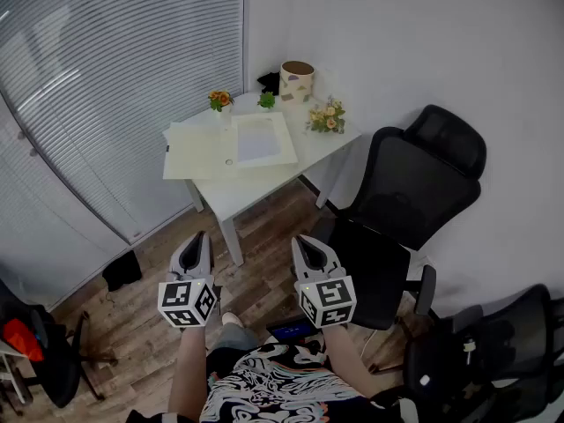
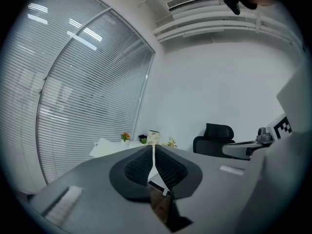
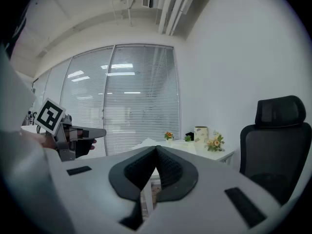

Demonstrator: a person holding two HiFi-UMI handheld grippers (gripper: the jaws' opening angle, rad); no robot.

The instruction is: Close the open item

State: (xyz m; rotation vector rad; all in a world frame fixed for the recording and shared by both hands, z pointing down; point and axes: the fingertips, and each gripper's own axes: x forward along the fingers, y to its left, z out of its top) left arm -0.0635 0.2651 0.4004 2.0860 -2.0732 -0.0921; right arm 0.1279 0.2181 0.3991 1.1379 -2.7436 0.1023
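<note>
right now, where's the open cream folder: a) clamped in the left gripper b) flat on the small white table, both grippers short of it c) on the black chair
b: the open cream folder lies on the small white table; left gripper and right gripper hang shut and empty short of it.

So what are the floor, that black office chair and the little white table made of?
Floor: wood or wood-look laminate planks in mixed browns; board seams and grain show. Office chair: matte black, probably mesh or fabric on a plastic frame; the weave is too small to tell. Table: smooth matte white top and legs, likely painted or laminated board.
</note>
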